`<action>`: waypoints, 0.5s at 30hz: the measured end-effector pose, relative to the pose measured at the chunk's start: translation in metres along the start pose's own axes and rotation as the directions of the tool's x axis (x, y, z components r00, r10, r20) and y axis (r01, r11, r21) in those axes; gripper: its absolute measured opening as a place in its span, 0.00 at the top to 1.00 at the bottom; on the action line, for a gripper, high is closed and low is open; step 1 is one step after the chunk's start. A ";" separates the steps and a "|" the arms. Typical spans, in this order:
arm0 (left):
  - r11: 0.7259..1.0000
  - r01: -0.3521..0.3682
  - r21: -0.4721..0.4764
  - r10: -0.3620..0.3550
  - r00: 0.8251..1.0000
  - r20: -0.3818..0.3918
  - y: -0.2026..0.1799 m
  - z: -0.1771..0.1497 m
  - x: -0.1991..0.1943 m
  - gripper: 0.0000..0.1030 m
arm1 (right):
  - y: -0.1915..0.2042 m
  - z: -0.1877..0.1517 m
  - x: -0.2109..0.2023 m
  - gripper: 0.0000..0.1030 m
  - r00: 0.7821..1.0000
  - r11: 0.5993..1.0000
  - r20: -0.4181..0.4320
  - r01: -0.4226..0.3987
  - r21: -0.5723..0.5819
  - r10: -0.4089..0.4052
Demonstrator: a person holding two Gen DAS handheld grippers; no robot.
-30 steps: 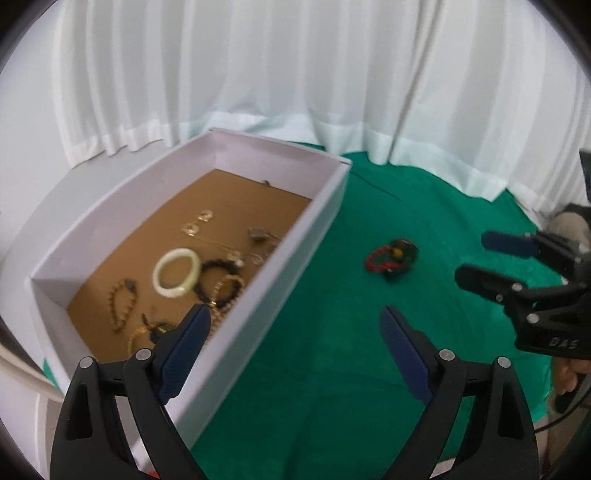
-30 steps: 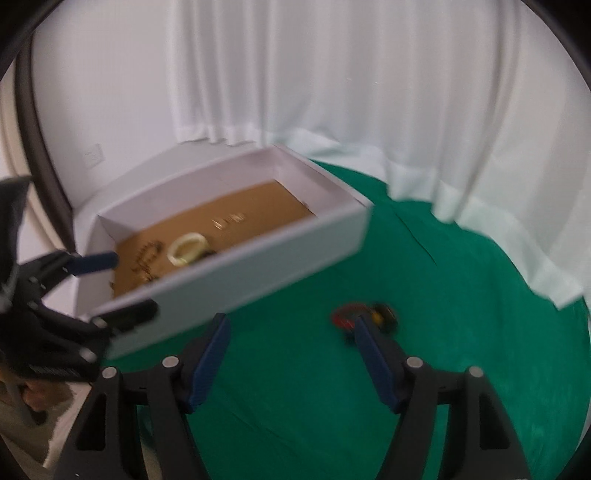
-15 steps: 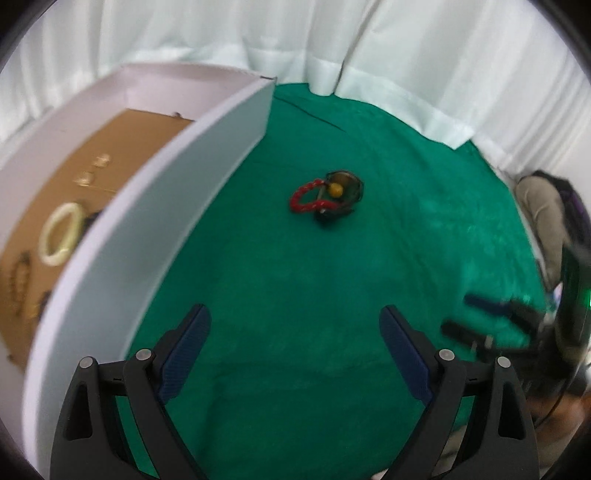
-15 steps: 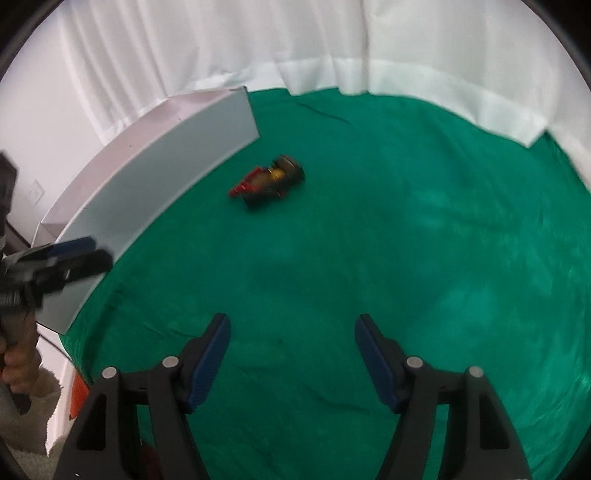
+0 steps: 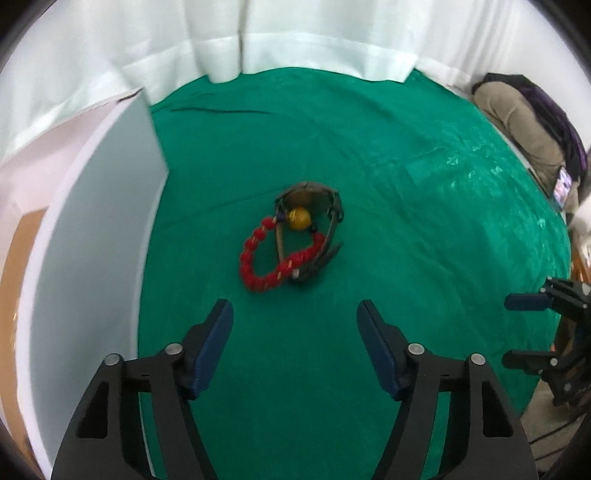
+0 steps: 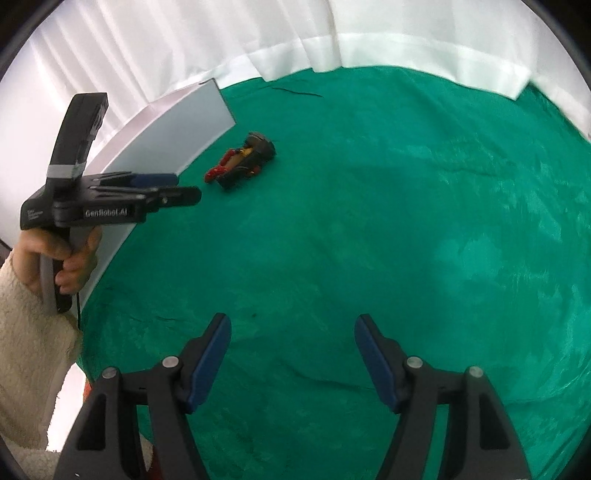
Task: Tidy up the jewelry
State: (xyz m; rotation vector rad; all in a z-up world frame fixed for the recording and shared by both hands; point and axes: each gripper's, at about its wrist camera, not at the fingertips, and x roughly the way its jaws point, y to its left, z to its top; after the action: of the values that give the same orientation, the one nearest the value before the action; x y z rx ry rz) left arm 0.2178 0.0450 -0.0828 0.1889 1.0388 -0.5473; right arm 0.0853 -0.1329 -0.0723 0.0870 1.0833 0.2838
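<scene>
Left gripper (image 5: 294, 321): jaws part-open and empty; they have just been closing, with nothing between them, only green cloth.
Right gripper (image 6: 292, 332): jaws apart, holding nothing, over bare cloth.
Bracelets: a red beaded bracelet (image 5: 258, 264) tangled with a dark strap bracelet (image 5: 317, 225) and a yellow bead (image 5: 299, 218), lying loose on the cloth, outside the box.
Bearing from the left gripper: the bundle lies straight ahead of the fingertips, near but not between them.
Long axis: in the left wrist view the bundle runs roughly away from the gripper, leaning slightly right at its far end, so the jaws would close across its width.
Nearer hand: the left, by judgement; in the right wrist view the bundle sits well apart, up near the box corner.
Box (image 5: 92, 221): white walls, brown floor, just left of the bundle.
Surface: green cloth (image 5: 424, 221), slightly creased.
Room: white curtain (image 5: 258, 33) behind the table.
</scene>
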 end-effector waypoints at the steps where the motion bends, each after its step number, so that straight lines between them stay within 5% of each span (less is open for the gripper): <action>1: 1.000 -0.003 0.020 0.003 1.000 -0.005 -0.001 0.003 0.005 0.39 | -0.003 0.000 0.001 0.31 1.000 1.000 -0.004 -0.005 0.013 0.005; 5: 0.996 -0.022 0.090 0.025 0.999 -0.028 -0.001 0.010 0.019 0.62 | -0.009 0.000 0.002 0.31 1.000 0.999 -0.012 -0.019 0.048 0.020; 15: 0.972 -0.071 0.223 0.077 0.997 -0.018 -0.005 0.014 0.028 0.62 | -0.021 -0.003 -0.002 0.31 0.999 0.997 -0.006 -0.031 0.077 0.031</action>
State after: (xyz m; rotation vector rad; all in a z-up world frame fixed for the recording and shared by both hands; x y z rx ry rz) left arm 0.2369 0.0261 -0.0990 0.4321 0.9916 -0.5942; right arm 0.0859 -0.1535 -0.0761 0.1717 1.1013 0.2705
